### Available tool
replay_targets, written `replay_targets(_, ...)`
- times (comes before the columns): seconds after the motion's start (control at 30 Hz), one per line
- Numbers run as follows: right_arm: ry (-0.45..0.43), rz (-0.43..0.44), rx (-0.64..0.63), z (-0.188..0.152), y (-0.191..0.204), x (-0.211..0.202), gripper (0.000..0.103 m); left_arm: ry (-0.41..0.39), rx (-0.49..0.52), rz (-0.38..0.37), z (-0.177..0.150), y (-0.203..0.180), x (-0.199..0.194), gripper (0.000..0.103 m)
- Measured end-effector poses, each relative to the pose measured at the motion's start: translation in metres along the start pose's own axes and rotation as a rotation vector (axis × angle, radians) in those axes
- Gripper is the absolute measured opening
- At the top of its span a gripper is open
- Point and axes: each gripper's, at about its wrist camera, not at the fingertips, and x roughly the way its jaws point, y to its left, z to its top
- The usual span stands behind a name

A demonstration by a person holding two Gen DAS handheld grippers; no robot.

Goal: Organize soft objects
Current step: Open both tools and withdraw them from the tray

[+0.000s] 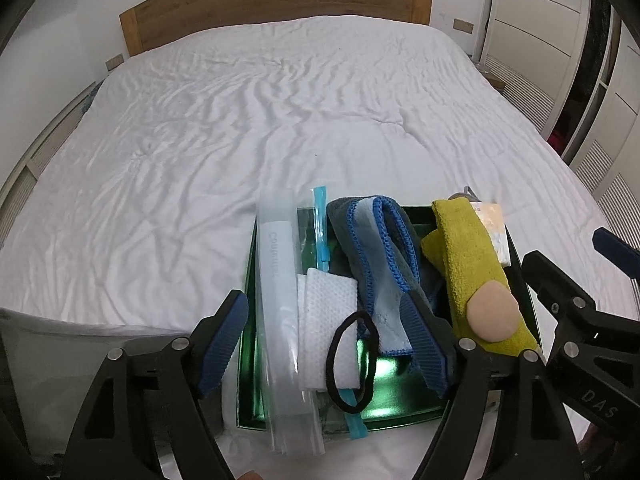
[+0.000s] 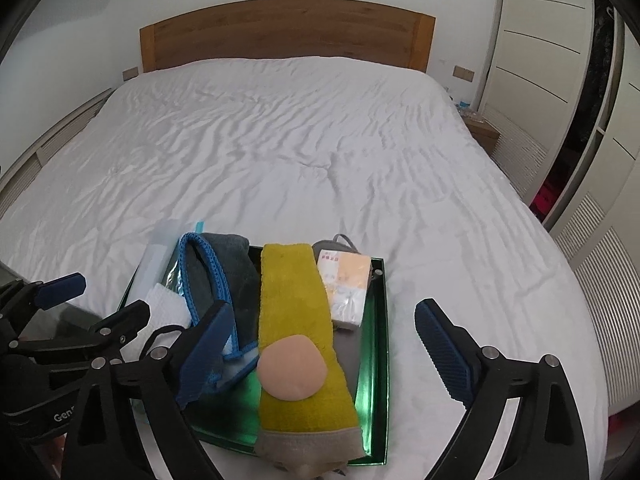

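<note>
Both the left gripper [image 1: 340, 340] and right gripper [image 2: 324, 356] stand released and empty above the green tray [image 2: 382, 344] at the bed's near edge, where the yellow towel [image 2: 296, 320] overhanging the tray's near rim could slide off if snagged.

The left gripper's [image 1: 332, 344] right finger covers the near end of the blue-edged cloth [image 1: 384, 248]. Beyond that gripper, the print on the clear plastic sleeve [image 1: 280, 280] is too faint to read. Ahead of the right gripper [image 2: 324, 344], the tissue pack's [image 2: 346, 284] print is too small to make out, and a grey item [image 2: 334, 244] behind it is mostly hidden. The yellow towel's [image 2: 296, 304] near end runs off the bottom edge, below that gripper.
</note>
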Motion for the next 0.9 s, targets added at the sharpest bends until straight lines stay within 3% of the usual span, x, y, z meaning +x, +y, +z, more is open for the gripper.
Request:
replay_targets(0.13, -0.004, -0.013, 0.007, 0.001, 0.000, -0.002, 0.102, 0.000, 0.001, 0.007, 0.000, 0.001, -0.001, 0.073)
replay_targets(0.5, -0.035, -0.013, 0.023, 0.004, -0.003, -0.020, 0.103, -0.015, 0.008, 0.010, 0.001, -0.001, -0.009, 0.073)
replay_targets(0.73, -0.083, -0.018, 0.063, 0.006, -0.010, -0.051, 0.103, -0.058, 0.016, -0.003, 0.007, -0.005, -0.038, 0.073)
replay_targets(0.9, -0.144, -0.032, 0.116, 0.003, -0.018, -0.098, 0.103, -0.117, 0.026, -0.024, 0.013, -0.006, -0.081, 0.073)
